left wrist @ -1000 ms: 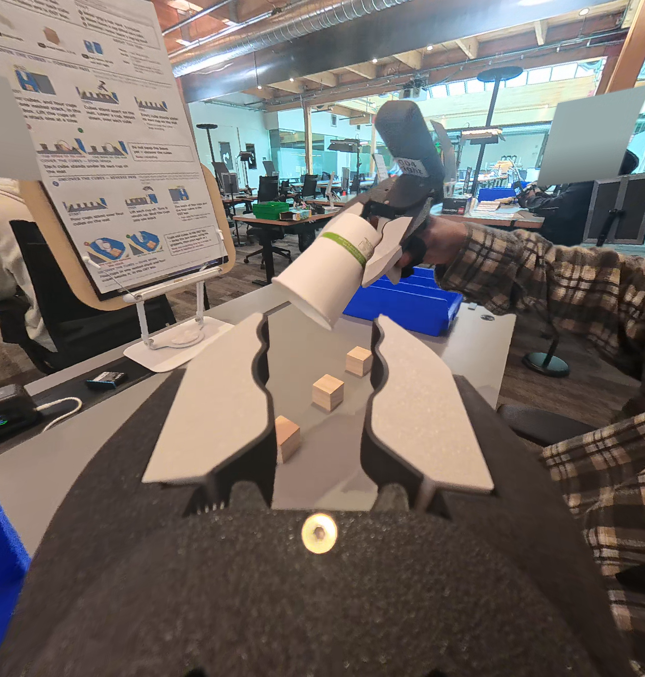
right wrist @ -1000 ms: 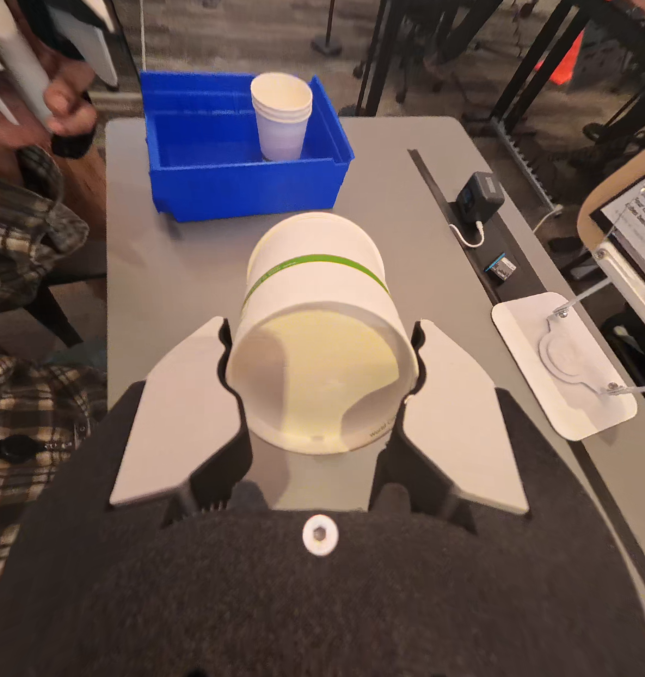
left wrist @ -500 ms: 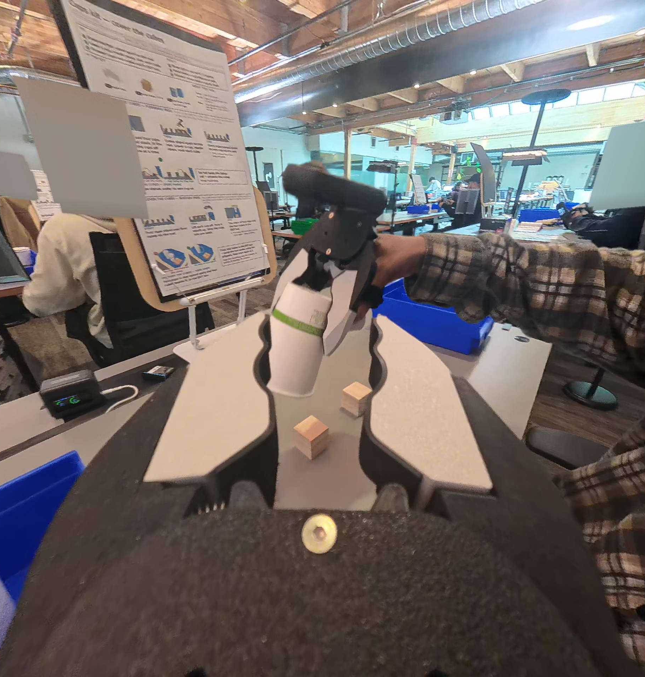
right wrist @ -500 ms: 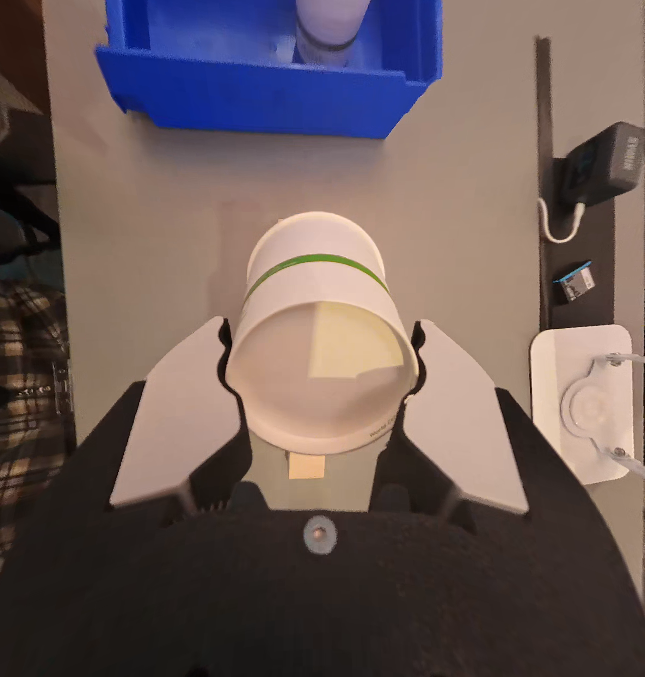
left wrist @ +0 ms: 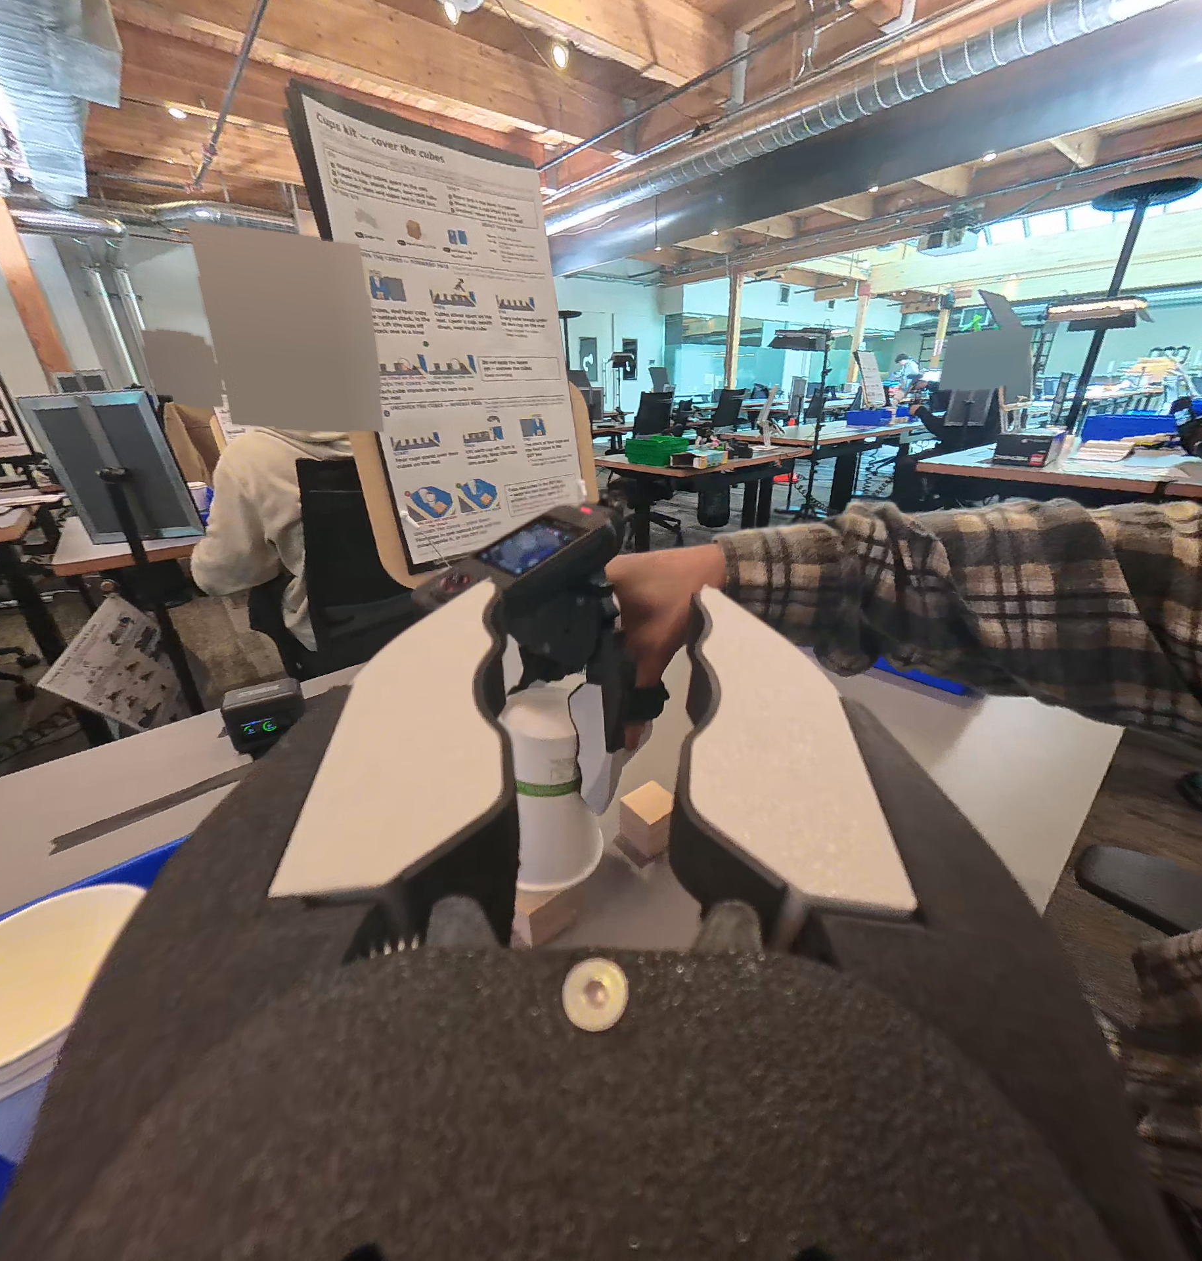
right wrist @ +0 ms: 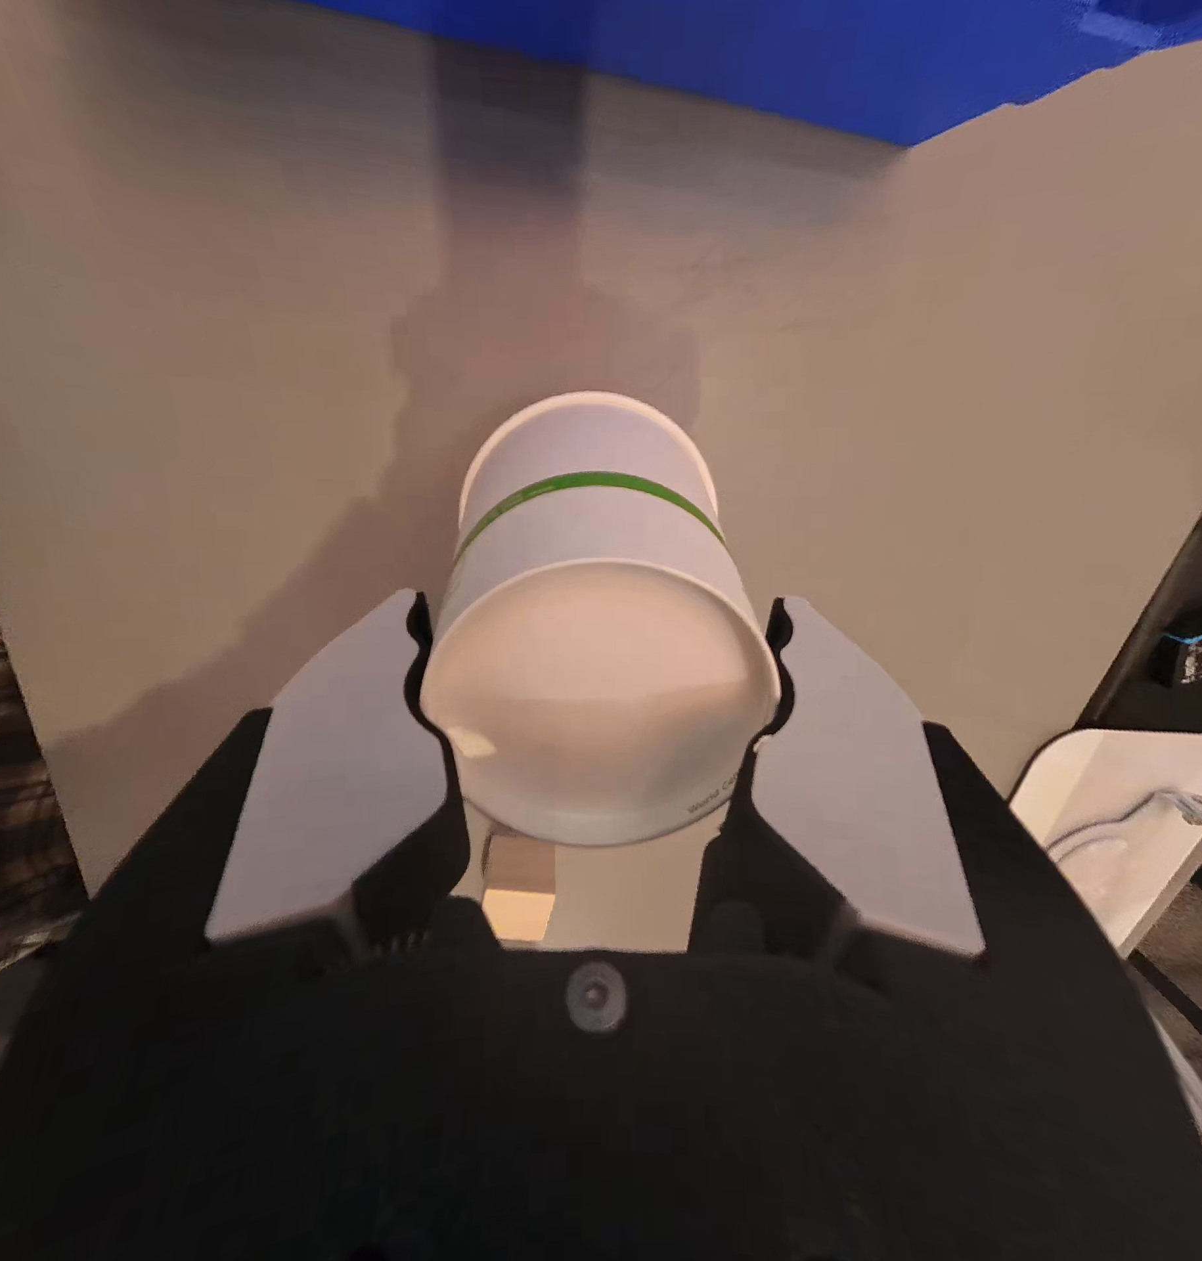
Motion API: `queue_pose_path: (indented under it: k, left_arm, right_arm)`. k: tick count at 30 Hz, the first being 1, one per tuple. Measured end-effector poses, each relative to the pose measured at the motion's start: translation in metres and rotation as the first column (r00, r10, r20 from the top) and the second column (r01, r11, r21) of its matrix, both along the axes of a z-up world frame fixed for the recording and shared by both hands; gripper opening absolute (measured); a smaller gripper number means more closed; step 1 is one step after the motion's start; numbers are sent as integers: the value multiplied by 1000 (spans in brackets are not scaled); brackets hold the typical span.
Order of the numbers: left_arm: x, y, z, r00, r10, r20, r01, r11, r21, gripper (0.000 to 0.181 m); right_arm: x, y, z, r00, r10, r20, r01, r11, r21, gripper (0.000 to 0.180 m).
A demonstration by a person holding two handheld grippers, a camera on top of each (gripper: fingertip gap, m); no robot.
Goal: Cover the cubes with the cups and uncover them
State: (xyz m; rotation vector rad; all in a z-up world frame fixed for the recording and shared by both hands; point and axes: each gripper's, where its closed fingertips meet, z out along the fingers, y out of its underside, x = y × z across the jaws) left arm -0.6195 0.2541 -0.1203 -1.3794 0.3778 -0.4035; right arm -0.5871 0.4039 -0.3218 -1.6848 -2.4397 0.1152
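While the grey table [left wrist: 1035, 764] filled the middle of both views, the left gripper [left wrist: 588, 805] was held low in the left wrist frame with its fingers apart and nothing between them. At the centre of the right wrist frame the right gripper [right wrist: 595, 709] was clamped on an inverted white cup [right wrist: 595, 614] with a green band, held mouth-down just over a wooden cube [right wrist: 520, 901] at lower centre. A second cube [left wrist: 646, 815], uncovered, was seen just right of the cup in the left wrist view.
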Motion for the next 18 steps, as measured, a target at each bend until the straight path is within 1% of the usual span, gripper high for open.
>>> queue_pose_path:
  k: [5, 10, 18]
  left_arm:
    - [-7, -4, 4, 1000, 20, 7, -20, 1000, 18, 49]
    - [-9, -1, 1, 1000, 28, 4, -28, 1000, 6, 49]
    - [-5, 3, -2, 1000, 19, -7, -19, 1000, -12, 50]
  right_arm:
    - [-11, -8, -20, 998, 30, 55, -29, 999, -16, 92]
    - [-11, -10, -39, 992, 49, 115, -49, 999, -6, 93]
    - [-13, -13, -54, 989, 67, 133, -65, 998, -15, 93]
